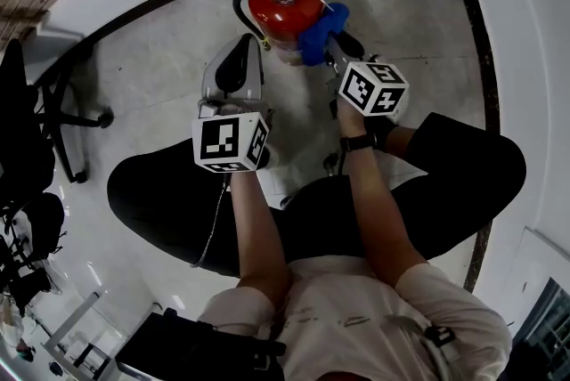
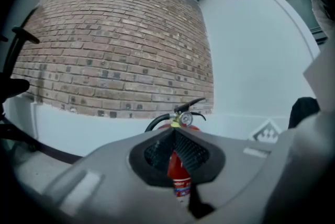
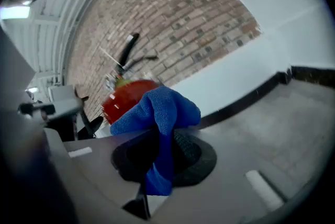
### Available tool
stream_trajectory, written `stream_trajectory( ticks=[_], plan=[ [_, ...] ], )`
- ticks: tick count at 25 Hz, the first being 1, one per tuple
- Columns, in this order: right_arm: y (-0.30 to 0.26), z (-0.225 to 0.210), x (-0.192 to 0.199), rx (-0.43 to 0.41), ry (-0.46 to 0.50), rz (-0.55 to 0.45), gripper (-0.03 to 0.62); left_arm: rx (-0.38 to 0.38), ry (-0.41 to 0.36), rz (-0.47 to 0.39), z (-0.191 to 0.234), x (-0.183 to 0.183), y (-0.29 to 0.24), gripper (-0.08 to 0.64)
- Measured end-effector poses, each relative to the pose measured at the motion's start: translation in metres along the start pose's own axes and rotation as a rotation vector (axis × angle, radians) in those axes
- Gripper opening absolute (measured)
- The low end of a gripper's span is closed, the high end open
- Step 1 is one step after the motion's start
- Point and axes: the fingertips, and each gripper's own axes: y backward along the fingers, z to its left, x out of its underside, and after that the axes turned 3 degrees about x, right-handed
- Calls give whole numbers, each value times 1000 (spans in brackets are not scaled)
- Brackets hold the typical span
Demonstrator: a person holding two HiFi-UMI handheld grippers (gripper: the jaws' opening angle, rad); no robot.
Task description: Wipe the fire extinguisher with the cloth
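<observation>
Spreads legs [image 1: 169, 201] on floor [image 1: 151, 85] before extinguisher [image 1: 285, 10]. Holds left gripper [image 1: 242, 45] short of it, jaws together, empty. Pinches cloth [image 1: 321, 34] in right gripper [image 1: 337, 50], pressed to the red flank. Seems mid-wipe; most surface likely left.

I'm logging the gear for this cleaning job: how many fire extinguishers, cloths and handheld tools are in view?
Fire extinguisher: 1
Blue cloth: 1
Handheld tools: 2 (left tool; right tool, gripping the cloth)
Total: 4
</observation>
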Motion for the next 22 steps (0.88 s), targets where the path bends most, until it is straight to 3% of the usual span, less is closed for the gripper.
stream_trajectory(
  ticks=[4, 8, 15, 19, 22],
  plan=[
    [-34, -71, 99, 122, -148, 158, 49, 11, 1, 17, -4, 7, -9, 2],
    [-54, -113, 167, 189, -257, 276, 48, 1, -14, 27, 3, 9, -14, 2],
    [-63, -150, 287, 245, -244, 662, 50, 9, -56, 19, 9, -14, -28, 2],
    [-63, -151, 292, 272, -272, 747, 57, 37, -58, -32, 15, -46, -39, 2],
    [-58, -146, 243, 250, -382, 631, 57, 54, -59, -46, 21, -66, -39, 2]
  ],
)
